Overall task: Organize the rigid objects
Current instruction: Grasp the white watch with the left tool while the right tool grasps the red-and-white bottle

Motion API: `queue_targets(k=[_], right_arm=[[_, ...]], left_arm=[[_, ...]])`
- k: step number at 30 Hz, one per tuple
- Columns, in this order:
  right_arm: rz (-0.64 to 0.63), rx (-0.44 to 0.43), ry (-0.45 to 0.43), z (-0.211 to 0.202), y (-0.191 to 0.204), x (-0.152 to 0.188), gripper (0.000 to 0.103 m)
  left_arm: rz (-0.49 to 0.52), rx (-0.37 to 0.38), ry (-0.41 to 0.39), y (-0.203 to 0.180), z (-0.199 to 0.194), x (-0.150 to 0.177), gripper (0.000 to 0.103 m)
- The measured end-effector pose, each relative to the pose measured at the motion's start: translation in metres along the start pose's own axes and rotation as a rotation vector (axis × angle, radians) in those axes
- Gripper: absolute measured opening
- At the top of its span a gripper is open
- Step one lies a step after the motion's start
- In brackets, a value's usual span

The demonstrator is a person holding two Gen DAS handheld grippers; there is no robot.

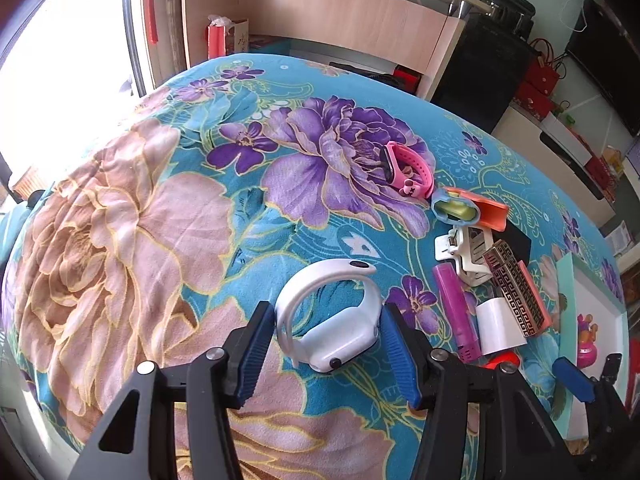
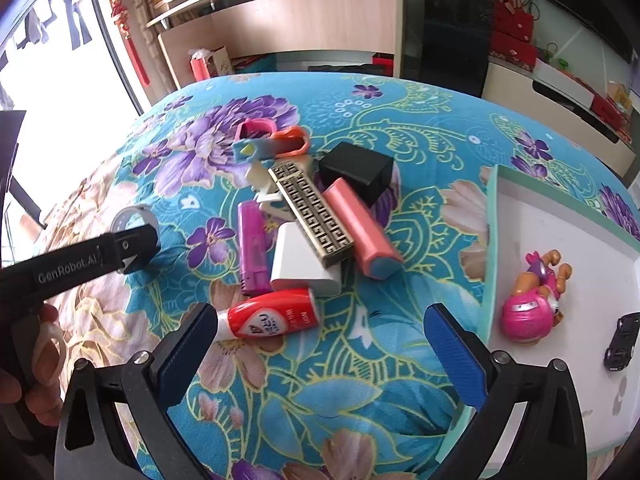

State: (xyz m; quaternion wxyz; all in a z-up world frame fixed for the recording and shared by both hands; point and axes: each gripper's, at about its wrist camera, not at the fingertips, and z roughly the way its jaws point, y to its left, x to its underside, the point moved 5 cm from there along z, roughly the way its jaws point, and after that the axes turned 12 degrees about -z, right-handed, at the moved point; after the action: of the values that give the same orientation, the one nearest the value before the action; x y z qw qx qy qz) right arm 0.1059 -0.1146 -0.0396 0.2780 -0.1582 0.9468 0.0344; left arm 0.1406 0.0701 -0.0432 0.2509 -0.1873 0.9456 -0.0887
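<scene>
A watch (image 1: pixel 332 316) lies on the bed (image 1: pixel 160 208) between the fingers (image 1: pixel 256 352) of the left gripper (image 1: pixel 326 356), touching both. Behind it and to the right lies a second watch (image 1: pixel 408 170). Just right of that begins a pile: a clip (image 2: pixel 276 144) at the back, a box (image 2: pixel 356 172) right of it, then a patterned bar (image 2: pixel 312 212) lying across a block (image 2: pixel 300 264), with a lighter (image 2: pixel 252 248) to its left and a case (image 2: pixel 362 228) to its right. A bottle (image 2: pixel 272 318) lies nearest, just beside the left finger of the right gripper (image 2: pixel 320 344). Right of the pile stands a tray (image 2: pixel 490 240) holding a doll (image 2: pixel 532 300) and, nearer and to the right, a toy car (image 2: pixel 622 342).
</scene>
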Motion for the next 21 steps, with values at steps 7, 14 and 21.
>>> queue_targets(k=[7, 14, 21], right_arm=[[-0.081, -0.037, 0.05, 0.017, 0.024, 0.006, 0.103], [-0.089, -0.036, 0.059, 0.026, 0.025, 0.005, 0.099], [-0.128, -0.024, 0.041, 0.028, 0.03, 0.002, 0.084]], left_arm=[[-0.011, 0.0, 0.006, 0.001, 0.0, 0.0, 0.058], [-0.011, -0.002, 0.01, 0.002, 0.001, 0.001, 0.058], [-0.01, -0.003, 0.009, 0.002, 0.001, 0.001, 0.058]])
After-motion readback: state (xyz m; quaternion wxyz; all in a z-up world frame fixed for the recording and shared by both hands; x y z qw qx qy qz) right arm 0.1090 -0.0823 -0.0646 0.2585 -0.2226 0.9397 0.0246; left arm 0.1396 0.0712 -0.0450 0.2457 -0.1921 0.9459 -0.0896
